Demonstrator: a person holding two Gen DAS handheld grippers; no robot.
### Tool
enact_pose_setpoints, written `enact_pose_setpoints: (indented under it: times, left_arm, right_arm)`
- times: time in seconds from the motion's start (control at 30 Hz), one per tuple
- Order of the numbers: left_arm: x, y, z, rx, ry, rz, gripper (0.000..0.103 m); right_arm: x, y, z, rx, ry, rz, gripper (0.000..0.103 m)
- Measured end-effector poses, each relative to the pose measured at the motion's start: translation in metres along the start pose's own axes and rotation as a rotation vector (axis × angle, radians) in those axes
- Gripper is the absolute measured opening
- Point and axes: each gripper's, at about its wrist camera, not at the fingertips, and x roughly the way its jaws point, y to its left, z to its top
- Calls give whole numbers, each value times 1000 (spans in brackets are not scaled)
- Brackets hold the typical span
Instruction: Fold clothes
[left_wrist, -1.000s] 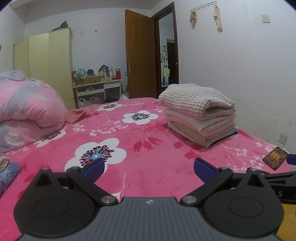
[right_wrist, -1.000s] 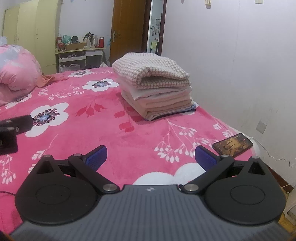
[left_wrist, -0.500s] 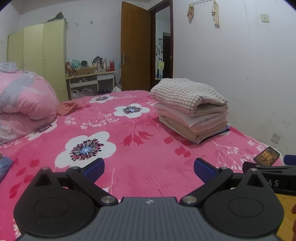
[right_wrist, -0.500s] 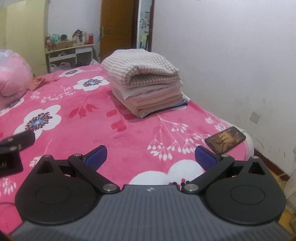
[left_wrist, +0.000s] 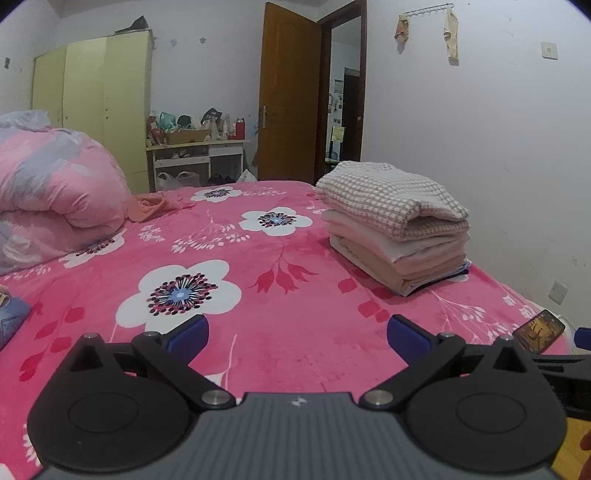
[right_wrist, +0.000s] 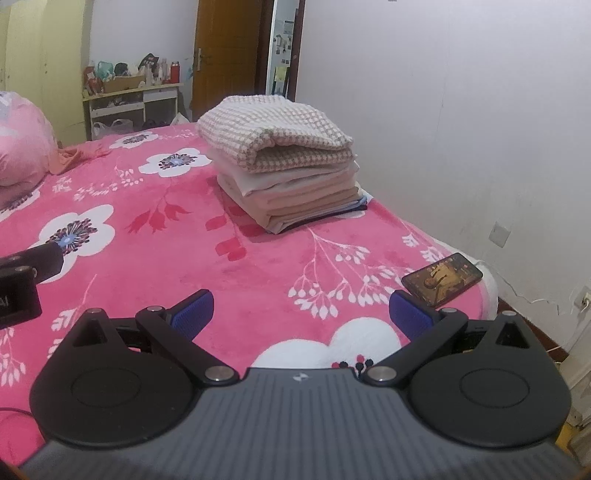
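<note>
A stack of folded clothes (left_wrist: 397, 229) (right_wrist: 288, 164), topped by a checked cream knit, sits on the right side of the pink floral bed (left_wrist: 258, 295) (right_wrist: 166, 240). My left gripper (left_wrist: 297, 338) hovers low over the bed's near part, open, with nothing between its blue pads. My right gripper (right_wrist: 301, 314) is open too, over the bed's near right corner, well short of the stack. A blue denim piece (left_wrist: 11, 319) lies at the left edge. An orange-pink garment (left_wrist: 149, 208) (right_wrist: 72, 157) lies crumpled by the rolled quilt.
A rolled pink quilt (left_wrist: 51, 210) fills the bed's left side. A phone (left_wrist: 539, 330) (right_wrist: 441, 278) lies at the bed's right edge near the wall. A wardrobe (left_wrist: 92, 103), a cluttered desk (left_wrist: 197, 155) and an open door (left_wrist: 288, 92) stand beyond the bed.
Both views have shifted slightly, the left swinging left and back, the right drawing back from the stack. The jaws stayed open and empty.
</note>
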Motion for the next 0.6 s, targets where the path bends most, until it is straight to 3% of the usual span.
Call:
enact_pose_setpoints:
  times: [0.6]
  left_arm:
    - [-6, 1, -2, 4, -22, 1, 103]
  right_arm:
    - [-5, 4, 1, -25, -12, -2, 102]
